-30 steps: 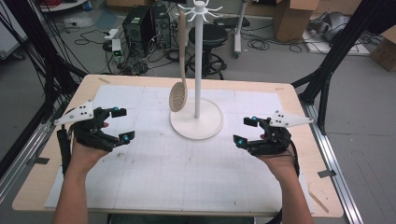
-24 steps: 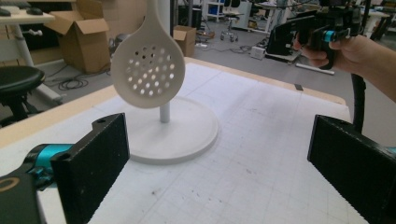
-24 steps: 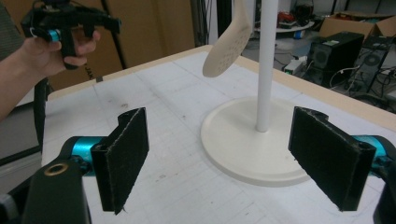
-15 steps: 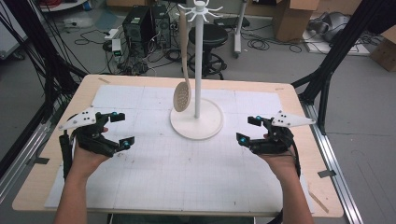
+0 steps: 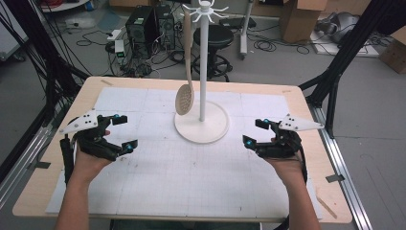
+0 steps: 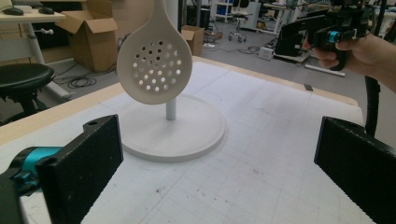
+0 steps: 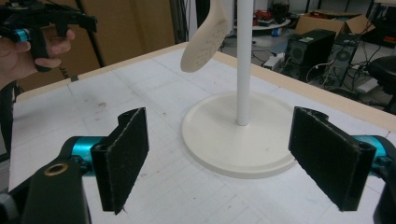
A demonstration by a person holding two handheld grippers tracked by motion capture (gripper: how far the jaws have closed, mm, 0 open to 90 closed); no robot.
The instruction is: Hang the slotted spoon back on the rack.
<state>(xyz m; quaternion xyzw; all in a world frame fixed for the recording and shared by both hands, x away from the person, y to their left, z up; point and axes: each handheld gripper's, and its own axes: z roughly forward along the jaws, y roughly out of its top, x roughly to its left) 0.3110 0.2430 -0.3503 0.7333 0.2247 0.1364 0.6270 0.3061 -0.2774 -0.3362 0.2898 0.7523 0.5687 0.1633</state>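
Cream plastic, the slotted spoon (image 5: 184, 98) hung from the stand (image 5: 203, 72) at mid-counter (image 5: 57, 187). My left gripper (image 5: 120, 132) had just been opening its fingers wide, nothing between them; my right gripper (image 5: 255, 132) stood open and empty too. My left gripper view showed the spoon's holes (image 6: 154, 65); my right gripper view caught it edge-on (image 7: 205, 39).

Lab: computer towers (image 5: 148, 24), floor cables (image 5: 95, 40), boxes (image 5: 299, 17)
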